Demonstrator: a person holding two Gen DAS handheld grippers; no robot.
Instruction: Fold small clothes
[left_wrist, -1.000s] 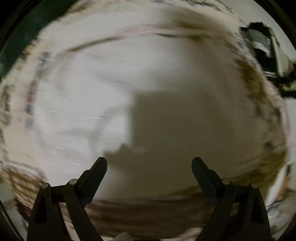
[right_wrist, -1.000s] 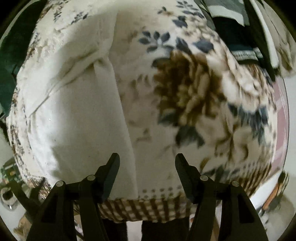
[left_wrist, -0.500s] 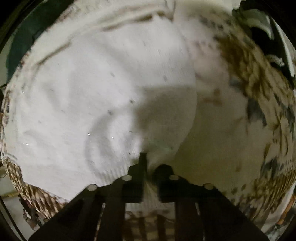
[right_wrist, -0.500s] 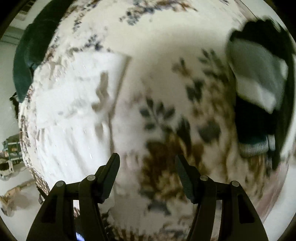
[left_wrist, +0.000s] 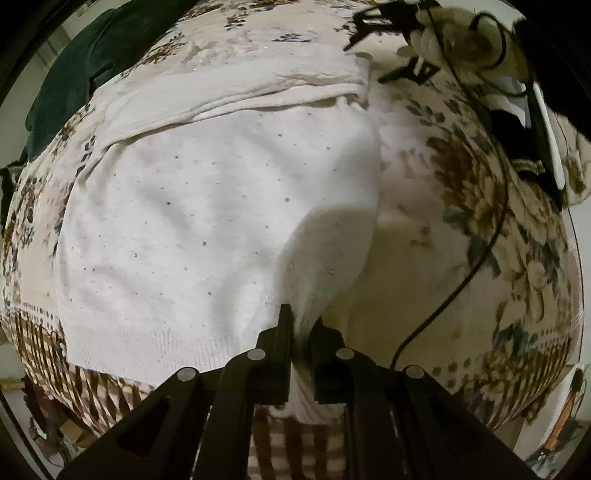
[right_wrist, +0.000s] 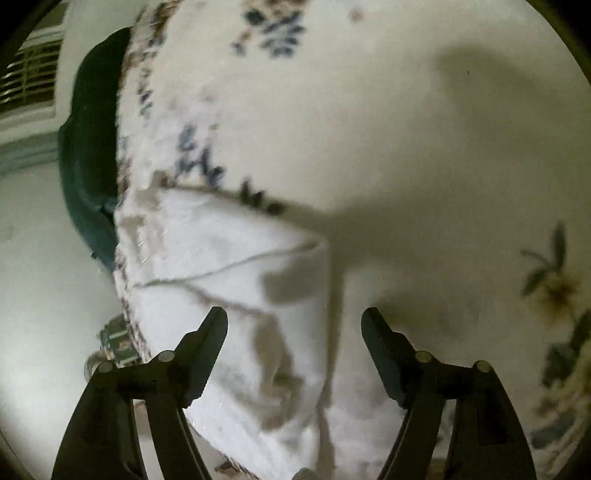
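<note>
My left gripper (left_wrist: 301, 328) pinches white sweater (left_wrist: 207, 229) hem at lower centre; my right gripper (right_wrist: 293, 332) gapes over its edge on floral blanket (right_wrist: 424, 147).

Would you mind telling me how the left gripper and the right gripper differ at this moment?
The left gripper is shut, pinching the ribbed hem of the white knit garment; the right gripper is open and holds nothing. The left grips the garment's near corner, while the right hovers over its folded far edge. Both are black two-finger grippers above the floral blanket.

Both wrist views look down, close; probably sharing white garment (left_wrist: 221, 221)
</note>
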